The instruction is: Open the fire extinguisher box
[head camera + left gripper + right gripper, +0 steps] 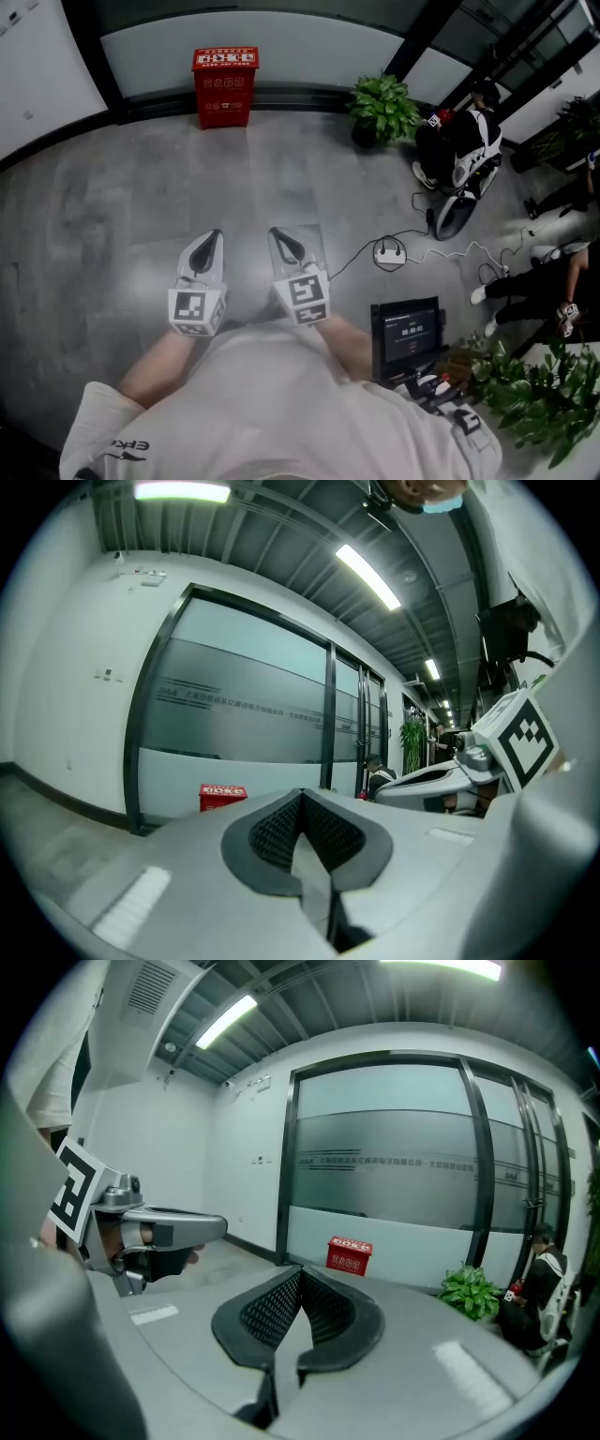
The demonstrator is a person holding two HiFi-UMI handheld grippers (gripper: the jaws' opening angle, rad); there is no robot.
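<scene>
My left gripper [215,234] is clenched, its ribbed pads meeting at the tips with nothing between them; my right gripper [278,233] is clenched just the same and empty, angled a little downward; the two are side by side in front of my chest, near each other but not touching, each with its marker cube towards me; in each gripper view the other gripper shows at the edge. Below them is bare grey floor [122,206]. The red fire extinguisher box [225,86] stands on that floor far ahead of me, slightly to the left, against the foot of the frosted glass wall [281,42], well apart from both grippers; white characters mark its top and front. To the right of the box, also by the wall, is a green potted plant [382,108]; just beyond it a person [464,150] in dark and white clothes is low to the floor. Nearer, on my right, a white power strip [389,251] lies on the floor with a cable [352,255] running from it; beside my right elbow stands a dark screen [408,335], and a second leafy plant [534,394] fills the corner.
</scene>
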